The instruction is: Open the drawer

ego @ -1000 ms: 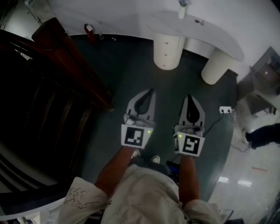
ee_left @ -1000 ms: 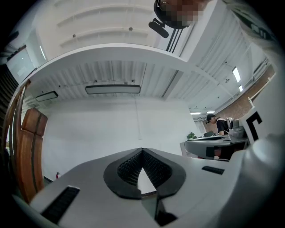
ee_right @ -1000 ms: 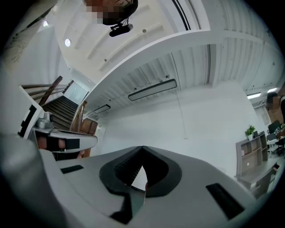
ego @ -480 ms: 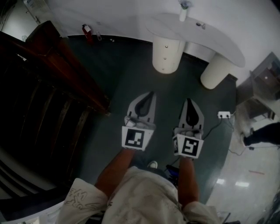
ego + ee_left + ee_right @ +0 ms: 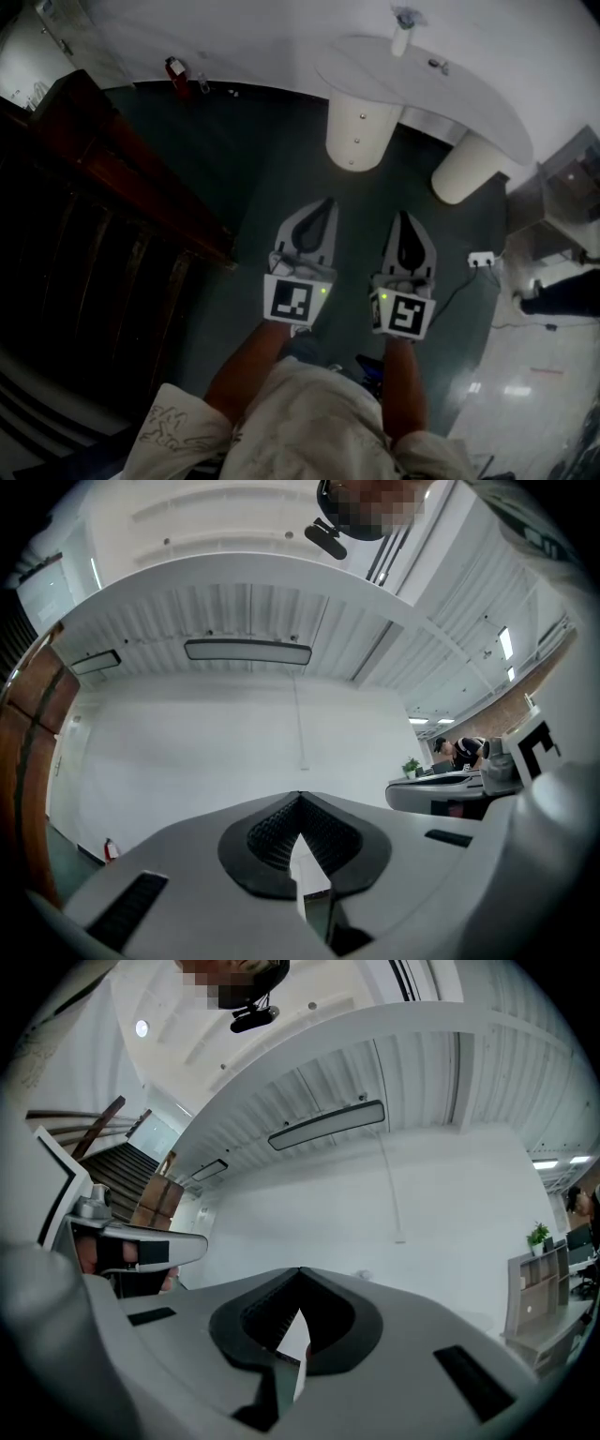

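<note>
No drawer shows in any view. In the head view my left gripper (image 5: 324, 201) and right gripper (image 5: 405, 215) are held side by side at waist height over a dark green floor, both pointing ahead toward a white wall. Each one's jaws meet at the tips with nothing between them. In the left gripper view my left gripper (image 5: 300, 798) is shut and faces the bare white wall. The right gripper view shows my right gripper (image 5: 300, 1272) shut too, with the left gripper's cube at its left edge.
A dark wooden staircase (image 5: 112, 197) fills the left. Ahead stands a white curved desk (image 5: 469, 80) on two round legs (image 5: 359, 127). A red fire extinguisher (image 5: 175, 67) stands by the wall. A white power strip (image 5: 483, 260) and cable lie on the floor at right.
The floor, the stair edge and the desk legs have slid down the picture, so I have moved forward. Both grippers kept their places side by side and stayed shut.
</note>
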Demonstrator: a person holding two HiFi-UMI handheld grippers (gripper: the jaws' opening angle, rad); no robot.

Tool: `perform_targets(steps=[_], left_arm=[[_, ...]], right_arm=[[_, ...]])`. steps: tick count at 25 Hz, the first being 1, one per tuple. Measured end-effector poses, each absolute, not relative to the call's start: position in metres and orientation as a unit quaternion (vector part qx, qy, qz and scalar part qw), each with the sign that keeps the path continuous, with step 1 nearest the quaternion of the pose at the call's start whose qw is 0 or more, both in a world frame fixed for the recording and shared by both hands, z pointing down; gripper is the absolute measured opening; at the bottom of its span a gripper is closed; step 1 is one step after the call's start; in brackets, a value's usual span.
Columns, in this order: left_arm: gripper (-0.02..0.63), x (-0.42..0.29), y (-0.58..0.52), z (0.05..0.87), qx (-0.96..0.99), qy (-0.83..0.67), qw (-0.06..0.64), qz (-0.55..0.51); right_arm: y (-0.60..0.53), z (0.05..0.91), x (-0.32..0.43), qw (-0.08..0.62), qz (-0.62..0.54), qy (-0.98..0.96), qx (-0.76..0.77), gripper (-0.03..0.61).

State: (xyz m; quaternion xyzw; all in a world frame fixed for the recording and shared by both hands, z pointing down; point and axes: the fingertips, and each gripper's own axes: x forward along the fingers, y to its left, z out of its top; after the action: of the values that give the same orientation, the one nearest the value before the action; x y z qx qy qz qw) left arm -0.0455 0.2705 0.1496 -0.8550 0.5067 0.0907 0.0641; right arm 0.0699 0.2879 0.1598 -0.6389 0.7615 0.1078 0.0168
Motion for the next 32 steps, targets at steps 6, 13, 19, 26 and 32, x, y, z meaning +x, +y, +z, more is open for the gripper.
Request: perform_targets(steps=[6, 13, 19, 26, 32], left_arm=[[0.002, -0.059, 0.219, 0.152, -0.861, 0.498, 0.057, 0.084], [0.002, -0.042, 0.161, 0.159, -0.862, 0.498, 0.054, 0.074], [0.002, -0.005, 0.091, 0.166, -0.851, 0.516, 0.061, 0.071], [0.002, 0.031, 0.017, 0.171, -0.832, 0.549, 0.057, 0.052], [0.002, 0.047, -0.024, 0.175, -0.828, 0.555, 0.055, 0.050]], right_arm=[[0.238, 0.157, 0.058, 0.015, 0.110, 0.753, -0.649, -0.002], [0.181, 0.166, 0.076, 0.008, 0.105, 0.752, -0.651, -0.002], [0.108, 0.175, 0.116, 0.016, 0.104, 0.761, -0.640, -0.002], [0.031, 0.180, 0.163, 0.014, 0.091, 0.777, -0.622, -0.002], [-0.016, 0.190, 0.177, 0.012, 0.075, 0.784, -0.616, -0.002]])
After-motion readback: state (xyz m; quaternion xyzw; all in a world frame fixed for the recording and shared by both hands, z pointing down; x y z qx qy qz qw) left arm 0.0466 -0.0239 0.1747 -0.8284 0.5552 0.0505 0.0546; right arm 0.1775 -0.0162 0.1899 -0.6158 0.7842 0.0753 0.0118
